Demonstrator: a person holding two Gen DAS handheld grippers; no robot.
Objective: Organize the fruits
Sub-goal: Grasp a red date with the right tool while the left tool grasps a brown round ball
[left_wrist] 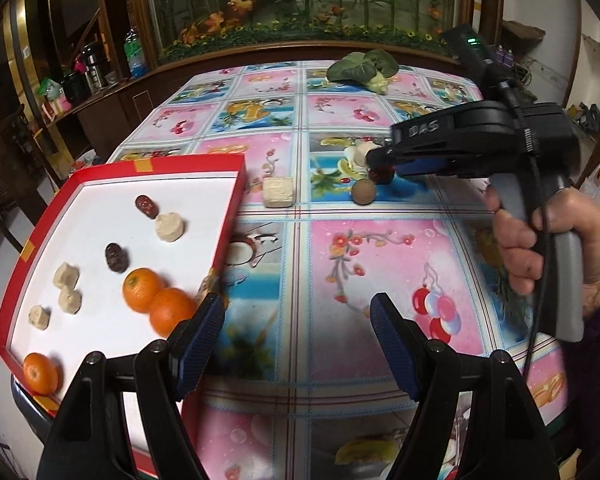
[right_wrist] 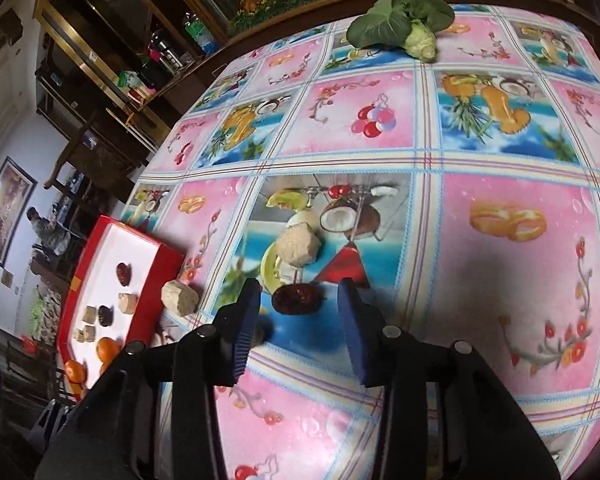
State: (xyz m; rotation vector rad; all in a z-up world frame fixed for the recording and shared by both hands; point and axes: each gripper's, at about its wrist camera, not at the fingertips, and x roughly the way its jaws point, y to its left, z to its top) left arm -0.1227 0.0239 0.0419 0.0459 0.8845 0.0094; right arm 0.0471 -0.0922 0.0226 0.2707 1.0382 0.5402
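Note:
A red tray with a white floor (left_wrist: 112, 224) sits at the table's left edge and holds three oranges (left_wrist: 142, 289), two dark red dates (left_wrist: 116, 257) and several pale cakes (left_wrist: 171, 227). It also shows in the right wrist view (right_wrist: 100, 276). My left gripper (left_wrist: 298, 340) is open and empty, its left finger over the tray's right rim. My right gripper (right_wrist: 298, 320) is open, low over the cloth, with a dark date (right_wrist: 296, 299) lying between its fingertips. In the left wrist view the right gripper (left_wrist: 380, 160) hangs over that date (left_wrist: 382, 176).
Loose on the patterned tablecloth (left_wrist: 380, 264): a pale cake (left_wrist: 278, 192) beside the tray, a brown round fruit (left_wrist: 364, 191), another pale cake (right_wrist: 298, 246) just beyond the date. A leafy green vegetable (right_wrist: 404, 24) lies at the far edge. Cabinets stand behind.

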